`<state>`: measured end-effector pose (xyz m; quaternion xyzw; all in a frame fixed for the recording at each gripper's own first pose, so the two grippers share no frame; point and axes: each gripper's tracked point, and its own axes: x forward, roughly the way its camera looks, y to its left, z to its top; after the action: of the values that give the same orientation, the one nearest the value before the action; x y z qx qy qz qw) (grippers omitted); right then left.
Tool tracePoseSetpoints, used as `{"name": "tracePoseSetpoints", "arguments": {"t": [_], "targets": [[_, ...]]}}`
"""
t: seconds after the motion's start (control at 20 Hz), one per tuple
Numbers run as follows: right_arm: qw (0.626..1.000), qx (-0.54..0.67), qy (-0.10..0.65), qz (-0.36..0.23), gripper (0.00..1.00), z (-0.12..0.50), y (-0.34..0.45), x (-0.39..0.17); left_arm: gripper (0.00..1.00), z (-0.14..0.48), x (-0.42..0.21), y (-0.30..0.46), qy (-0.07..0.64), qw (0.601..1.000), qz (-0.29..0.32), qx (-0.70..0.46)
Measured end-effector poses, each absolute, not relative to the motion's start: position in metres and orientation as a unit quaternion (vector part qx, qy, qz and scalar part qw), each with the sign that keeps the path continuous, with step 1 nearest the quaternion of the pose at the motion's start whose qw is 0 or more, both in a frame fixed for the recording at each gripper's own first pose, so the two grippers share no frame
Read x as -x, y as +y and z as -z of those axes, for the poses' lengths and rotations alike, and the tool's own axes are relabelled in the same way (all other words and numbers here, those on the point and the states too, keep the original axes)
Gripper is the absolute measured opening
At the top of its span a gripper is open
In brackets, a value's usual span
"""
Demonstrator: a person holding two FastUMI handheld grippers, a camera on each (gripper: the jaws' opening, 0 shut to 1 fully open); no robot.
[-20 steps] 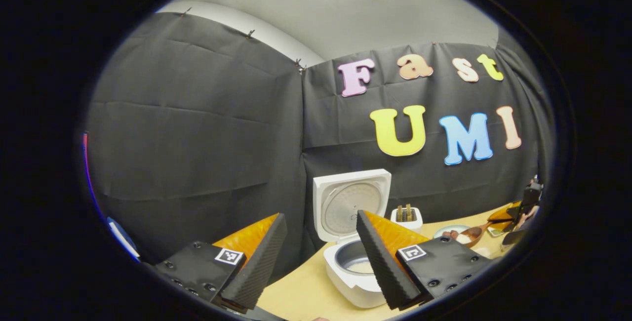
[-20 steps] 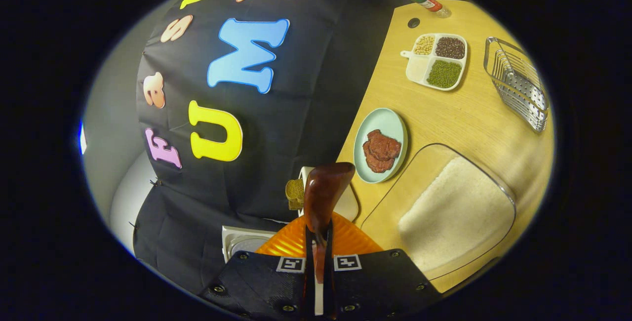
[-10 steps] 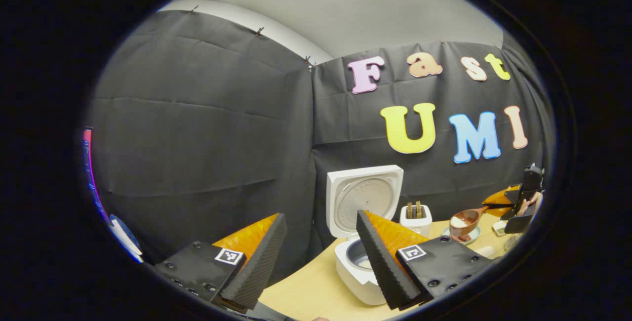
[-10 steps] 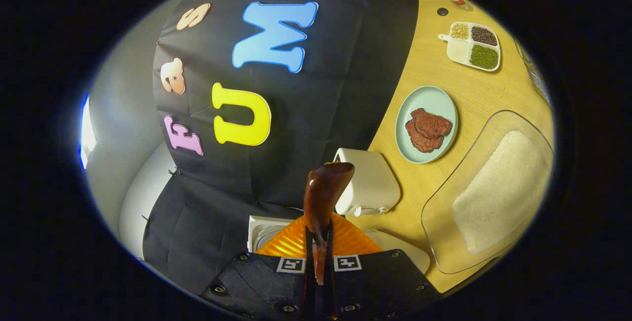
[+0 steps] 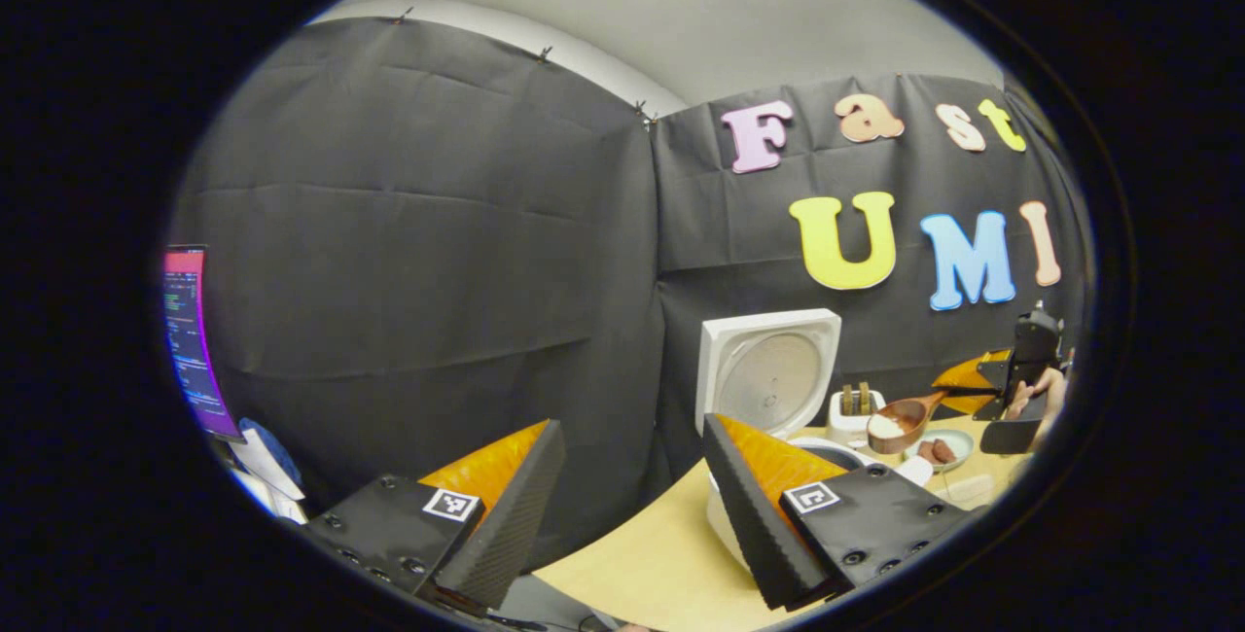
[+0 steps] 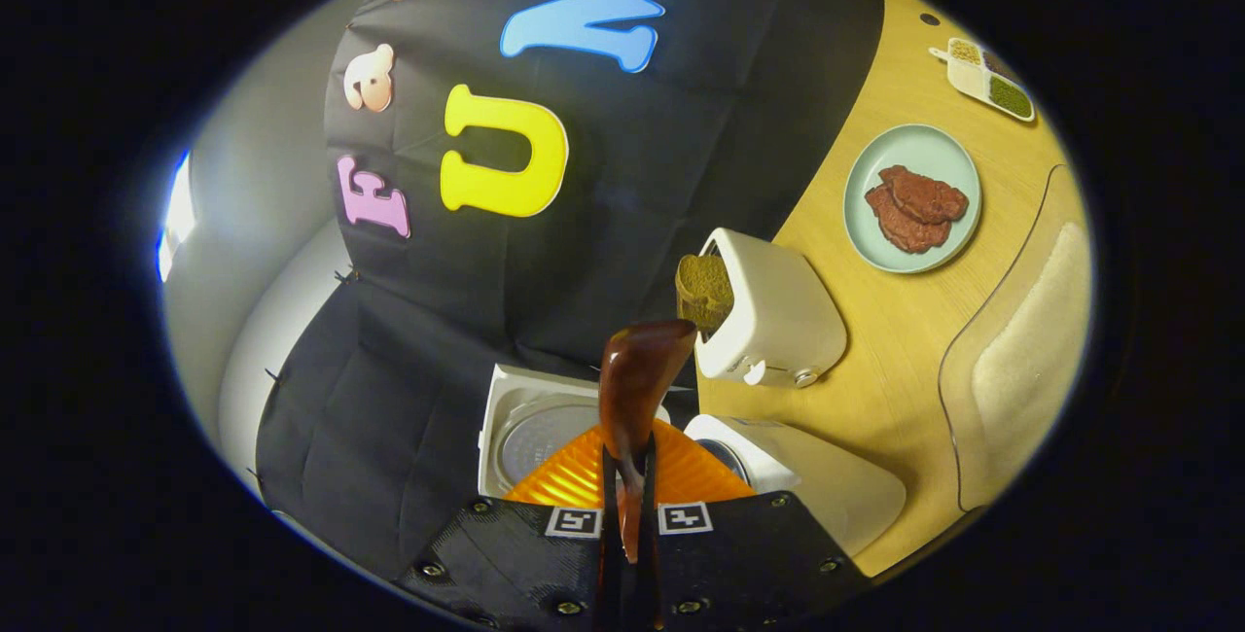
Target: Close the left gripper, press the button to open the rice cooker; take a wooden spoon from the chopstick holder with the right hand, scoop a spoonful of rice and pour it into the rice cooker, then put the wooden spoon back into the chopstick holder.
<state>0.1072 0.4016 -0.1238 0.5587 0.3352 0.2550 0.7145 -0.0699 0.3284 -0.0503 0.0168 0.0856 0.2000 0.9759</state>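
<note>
A: Right, status of your right gripper (image 6: 627, 506)?
B: Your fingers are clamped tight on the handle of the wooden spoon (image 6: 637, 389). In the right gripper view the spoon runs fwd from between them, bowl end at top, seen from its back side.
A: Load in the spoon?
B: In the left gripper view, the wooden spoon (image 5: 900, 416) carries white rice in its bowl. It sits above the table, approx. over the rice cooker's far rim, in front of the toaster (image 5: 854, 406). Your hand (image 5: 1033, 391) shows behind it on the gripper body.
A: Rice cooker?
B: Rice cooker (image 6: 778, 467) is just below and right of your right gripper, lid (image 6: 530, 428) swung up and open. In the left gripper view the lid (image 5: 768, 369) stands upright vs. the black cloth; the pot is partly hidden behind a finger.
A: Your left gripper (image 5: 632, 506)?
B: Fingers spread wide apart, nothing between them. It is near the table edge, well apart from the cooker.
A: Surroundings?
B: Toaster (image 6: 768, 316) with a bread slice, plate (image 6: 909, 156) of brown meat, clear tub (image 6: 1021, 360) of rice at right, divided tray (image 6: 987, 78) of beans at far end. Table (image 6: 875, 340) is light wood.
</note>
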Motion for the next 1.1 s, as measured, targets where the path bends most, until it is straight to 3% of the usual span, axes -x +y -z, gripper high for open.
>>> {"name": "tracePoseSetpoints", "arguments": {"t": [0.5,0.7,1.1], "targets": [[0.791,-0.399,0.355,-0.299,0.07,0.154,0.486,-0.102,1.0,0.061,0.101,0.355,0.103,0.965,-0.241,-0.014],[0.832,-0.297,0.342,-0.32,0.07,0.168,0.508,-0.096,0.98,0.068,0.102,0.36,0.11,0.962,-0.249,-0.011],[0.873,-0.182,0.3,-0.34,0.06,0.169,0.515,-0.09,0.98,0.075,0.113,0.373,0.115,0.961,-0.252,-0.007]]}}
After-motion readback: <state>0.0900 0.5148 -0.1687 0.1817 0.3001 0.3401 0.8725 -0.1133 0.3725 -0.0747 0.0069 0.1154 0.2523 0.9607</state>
